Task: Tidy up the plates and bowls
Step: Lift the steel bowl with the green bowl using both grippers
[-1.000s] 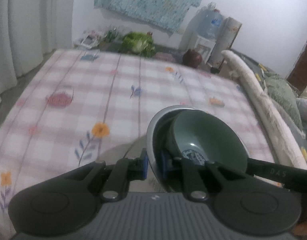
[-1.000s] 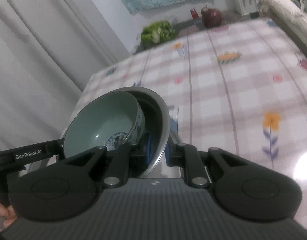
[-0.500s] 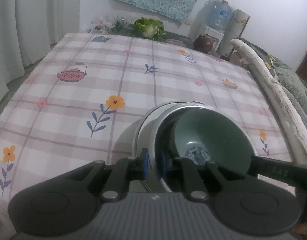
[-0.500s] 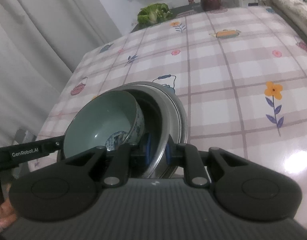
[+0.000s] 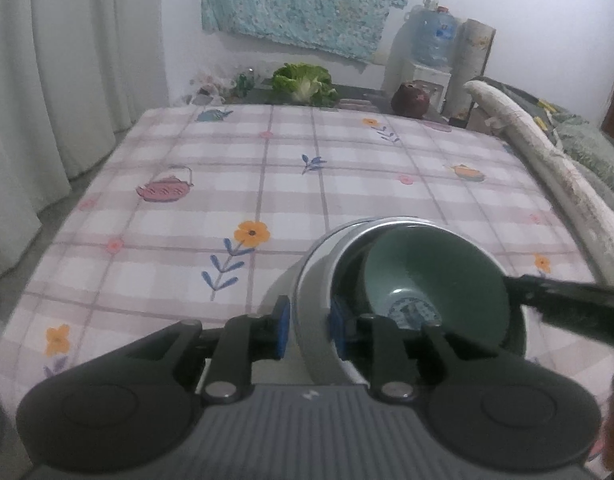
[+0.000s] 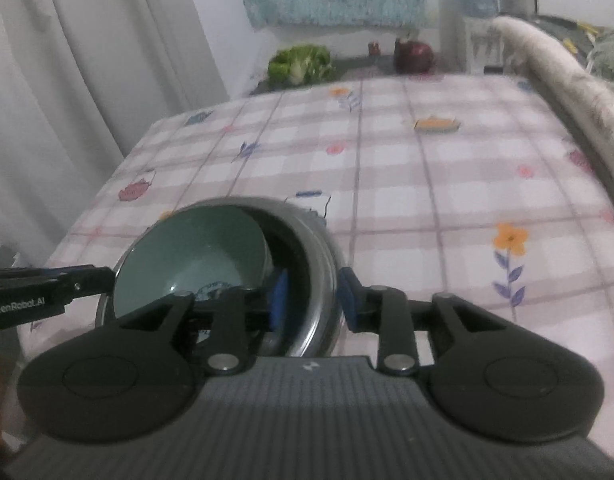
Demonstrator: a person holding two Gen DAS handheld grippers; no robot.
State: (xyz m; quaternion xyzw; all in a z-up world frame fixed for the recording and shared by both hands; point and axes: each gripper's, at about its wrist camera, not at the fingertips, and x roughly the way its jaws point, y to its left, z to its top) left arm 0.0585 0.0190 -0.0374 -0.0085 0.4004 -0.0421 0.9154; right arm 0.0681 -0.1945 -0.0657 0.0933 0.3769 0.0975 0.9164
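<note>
A steel bowl (image 5: 313, 280) (image 6: 327, 248) sits on the plaid tablecloth (image 5: 227, 200) near its front edge. A green ceramic bowl (image 5: 439, 272) (image 6: 195, 256) leans tilted inside it. My left gripper (image 5: 310, 332) straddles the steel bowl's left rim; its jaws are opening, and the blue pads stand a little off the wall. My right gripper (image 6: 314, 300) straddles the opposite rim, jaws also opening with a gap showing at the outer pad. Each gripper shows in the other's view, the right (image 5: 567, 300) and the left (image 6: 47, 288).
A cabbage (image 5: 303, 82) and a dark round pot (image 5: 411, 100) lie past the table's far edge. A water bottle (image 5: 433, 36) stands behind them. Curtains (image 5: 47, 80) hang on the left; rolled bedding (image 5: 547, 160) runs along the right side.
The pads of both grippers were clamped on the steel bowl's rim and now stand apart from it. The bowl looks lower and more level on the cloth.
</note>
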